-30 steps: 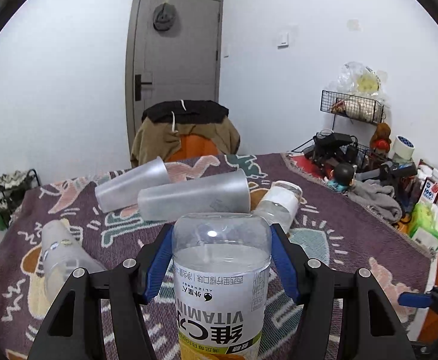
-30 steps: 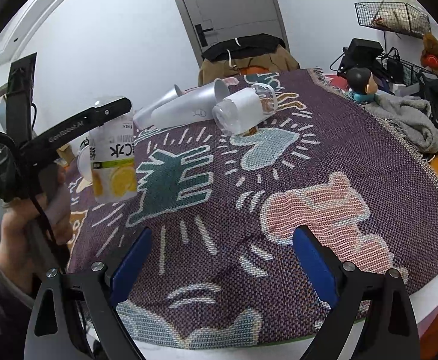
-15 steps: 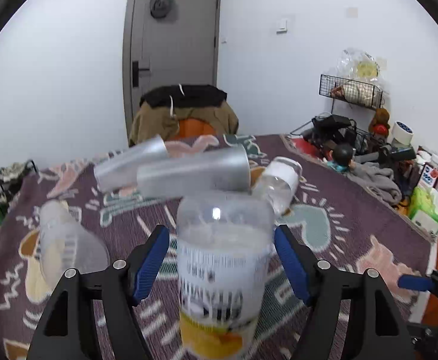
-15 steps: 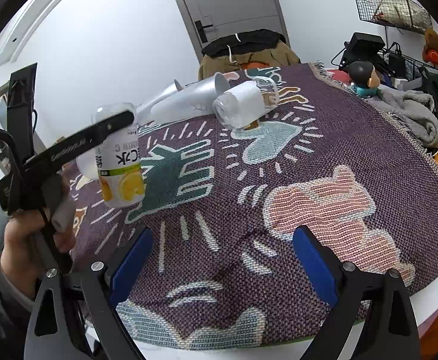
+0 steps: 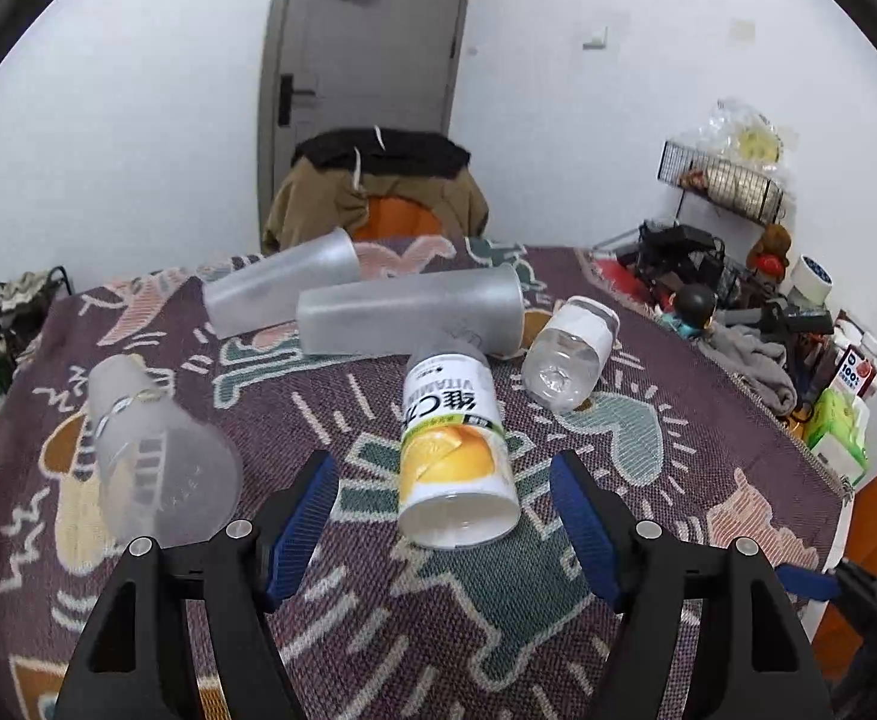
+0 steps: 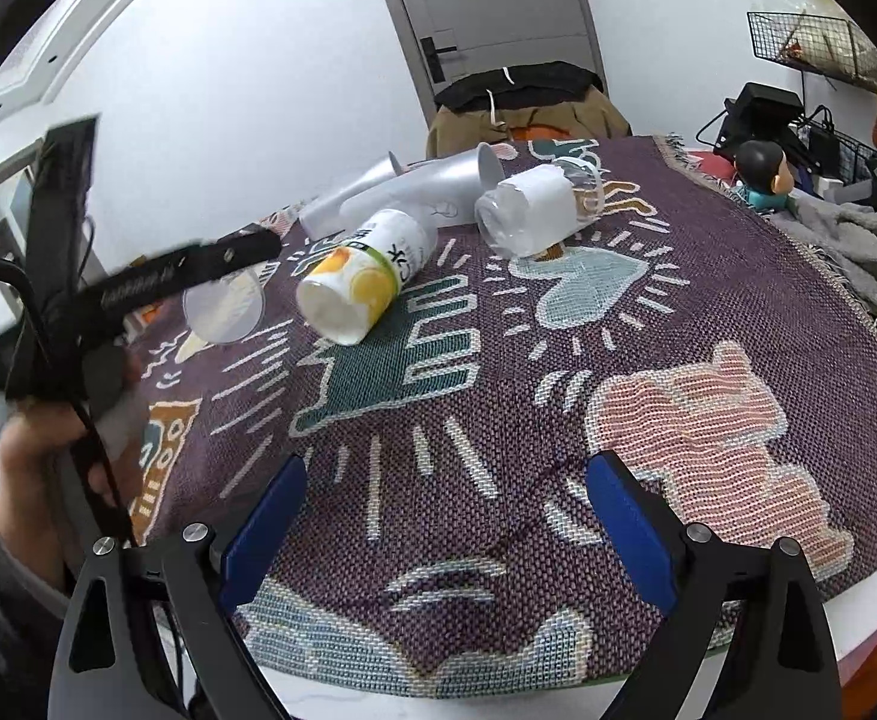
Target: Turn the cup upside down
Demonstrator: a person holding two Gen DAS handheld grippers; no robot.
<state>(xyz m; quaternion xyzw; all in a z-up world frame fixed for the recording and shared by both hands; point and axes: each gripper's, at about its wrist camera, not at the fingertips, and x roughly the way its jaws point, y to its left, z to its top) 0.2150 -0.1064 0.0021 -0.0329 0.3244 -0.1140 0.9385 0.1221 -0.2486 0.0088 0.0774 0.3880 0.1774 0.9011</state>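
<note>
The cup with the orange-and-white vitamin label [image 5: 453, 438] lies on its side on the patterned cloth, its open mouth toward me. It also shows in the right wrist view [image 6: 363, 273]. My left gripper [image 5: 444, 516] is open and empty, just in front of the cup's mouth, jaws wide on either side and not touching it. My right gripper [image 6: 444, 516] is open and empty over the cloth near the table's front edge, well short of the cup.
Two long frosted cups [image 5: 408, 312] [image 5: 279, 288] lie on their sides behind the labelled cup. A clear cup [image 5: 150, 450] lies at the left, a white-banded clear cup [image 5: 570, 354] at the right. A draped chair [image 5: 378, 186] stands behind; clutter [image 5: 738, 312] crowds the right.
The left gripper held the labelled cup inverted in the air, then opened. The cup now lies on its side on the cloth and the gripper has pulled back.
</note>
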